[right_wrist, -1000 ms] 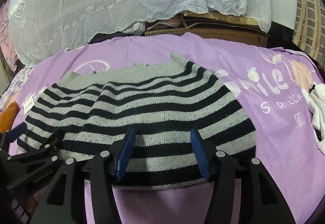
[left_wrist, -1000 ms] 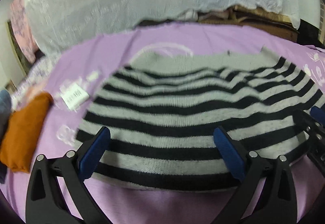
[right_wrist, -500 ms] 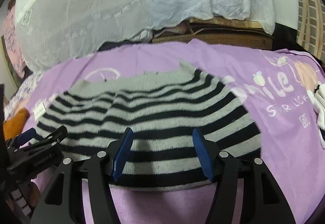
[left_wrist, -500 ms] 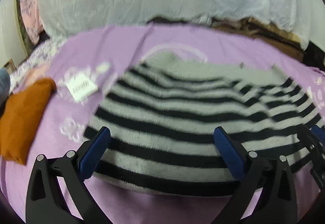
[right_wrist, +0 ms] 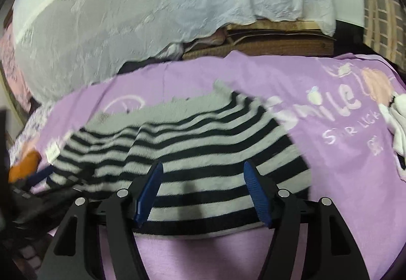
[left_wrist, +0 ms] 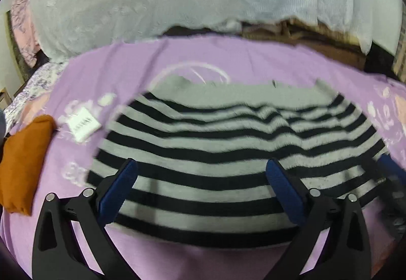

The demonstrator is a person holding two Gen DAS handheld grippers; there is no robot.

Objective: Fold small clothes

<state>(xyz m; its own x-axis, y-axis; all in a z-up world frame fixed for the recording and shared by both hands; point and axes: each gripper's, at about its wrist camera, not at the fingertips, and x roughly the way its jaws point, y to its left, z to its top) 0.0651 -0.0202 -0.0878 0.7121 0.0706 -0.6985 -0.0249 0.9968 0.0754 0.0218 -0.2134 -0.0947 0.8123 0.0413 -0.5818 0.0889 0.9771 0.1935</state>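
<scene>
A grey sweater with black stripes (left_wrist: pixel 228 153) lies folded flat on the purple blanket (left_wrist: pixel 114 72), its hem nearest me. My left gripper (left_wrist: pixel 201 186) hovers open over the sweater's near left part, blue pads wide apart with nothing between them. Over the near right part, my right gripper (right_wrist: pixel 203 190) has its jaws opening, and only the sweater (right_wrist: pixel 203 148) lying below shows between them. The right gripper's tip (left_wrist: pixel 390 168) shows at the right edge of the left wrist view. At the left edge of the right wrist view is the left gripper's tip (right_wrist: pixel 38 174).
An orange folded garment (left_wrist: pixel 22 160) lies at the blanket's left edge, with a white tag (left_wrist: pixel 82 124) beside the sweater. A white garment (right_wrist: pixel 397 120) rests at the far right. White lace-covered bedding (right_wrist: pixel 127 13) and brown folded items (right_wrist: pixel 266 39) rise behind the blanket (right_wrist: pixel 342 153).
Both grippers have pulled back and up slightly from the sweater's hem. The right gripper's pads stand wider apart than a second ago. The sweater lies unmoved.
</scene>
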